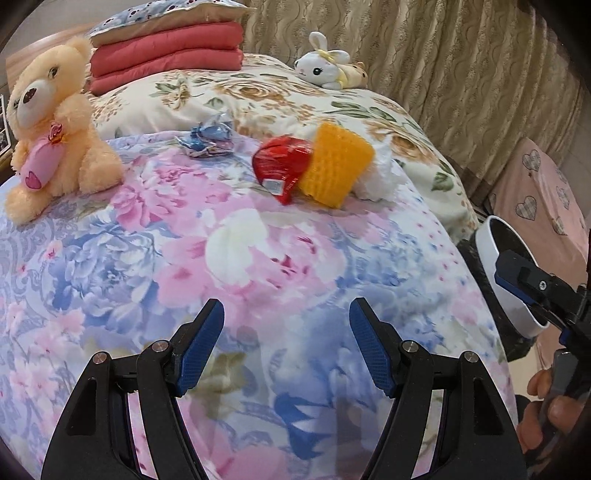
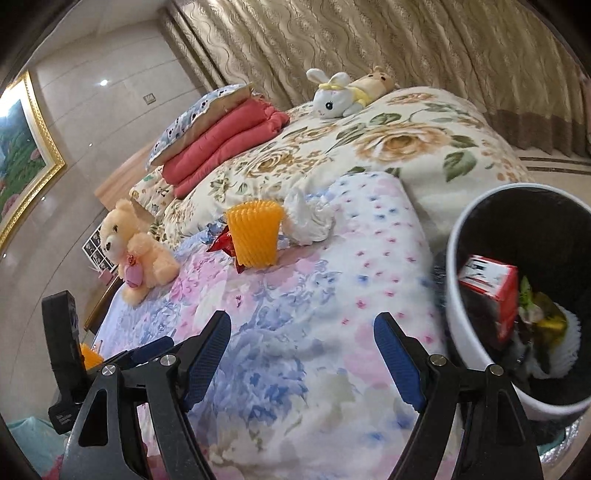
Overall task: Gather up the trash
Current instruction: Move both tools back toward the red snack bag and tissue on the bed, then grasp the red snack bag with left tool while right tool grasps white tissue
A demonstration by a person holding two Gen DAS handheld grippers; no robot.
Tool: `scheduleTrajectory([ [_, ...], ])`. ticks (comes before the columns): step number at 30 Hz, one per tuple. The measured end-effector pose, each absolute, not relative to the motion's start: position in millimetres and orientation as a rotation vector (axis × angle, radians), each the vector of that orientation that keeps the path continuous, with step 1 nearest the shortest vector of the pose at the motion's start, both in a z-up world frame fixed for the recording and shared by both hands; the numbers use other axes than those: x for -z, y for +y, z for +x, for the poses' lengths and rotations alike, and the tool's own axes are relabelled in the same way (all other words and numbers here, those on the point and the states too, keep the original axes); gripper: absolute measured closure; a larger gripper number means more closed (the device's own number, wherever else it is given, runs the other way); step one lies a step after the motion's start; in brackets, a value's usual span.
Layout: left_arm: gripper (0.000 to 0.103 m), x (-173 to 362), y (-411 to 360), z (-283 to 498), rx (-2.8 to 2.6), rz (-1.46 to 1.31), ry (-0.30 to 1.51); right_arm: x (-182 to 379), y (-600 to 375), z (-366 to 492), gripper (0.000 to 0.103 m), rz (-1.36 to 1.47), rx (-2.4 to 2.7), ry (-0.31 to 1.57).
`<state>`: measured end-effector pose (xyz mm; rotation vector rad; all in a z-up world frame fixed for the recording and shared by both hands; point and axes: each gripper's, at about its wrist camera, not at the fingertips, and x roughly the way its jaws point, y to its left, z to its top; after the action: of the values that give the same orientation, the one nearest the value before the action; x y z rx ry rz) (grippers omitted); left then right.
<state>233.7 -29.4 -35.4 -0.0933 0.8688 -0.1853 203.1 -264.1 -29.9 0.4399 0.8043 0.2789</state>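
On the floral quilt lie a yellow foam net sleeve, a red wrapper, crumpled white tissue and a blue foil wrapper. The sleeve, red wrapper and tissue also show in the right wrist view. My left gripper is open and empty, short of the trash. My right gripper is open and empty beside a white bin that holds a red carton and other trash. The bin shows at the bed's right edge.
A peach teddy bear sits at the left of the quilt. A white bunny plush, folded red blankets and a pillow lie farther back. Curtains hang behind the bed.
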Motion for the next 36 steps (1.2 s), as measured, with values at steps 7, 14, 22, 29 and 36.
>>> scheduleTrajectory([
  [7,0.031,37.2,-22.0,258.3,0.165,-0.077,0.871,37.9,-247.3,233.0,0.021,0.401,-0.280,0.821],
  [14,0.031,39.8,-12.9,297.5,0.143,-0.071,0.872,48.2,-243.6,271.1,0.022,0.371,-0.249,0.843],
  [22,0.031,42.8,-16.0,340.4,0.199,-0.049,0.867,55.6,-242.6,309.7,0.027,0.357,-0.235,0.852],
  [29,0.031,49.1,-31.8,361.2,0.236,0.007,0.874,65.7,-236.1,332.4,0.042,0.357,-0.256,0.878],
  [36,0.066,60.1,-34.9,372.6,0.245,0.014,0.911,75.1,-231.5,341.5,0.067,0.365,-0.276,0.885],
])
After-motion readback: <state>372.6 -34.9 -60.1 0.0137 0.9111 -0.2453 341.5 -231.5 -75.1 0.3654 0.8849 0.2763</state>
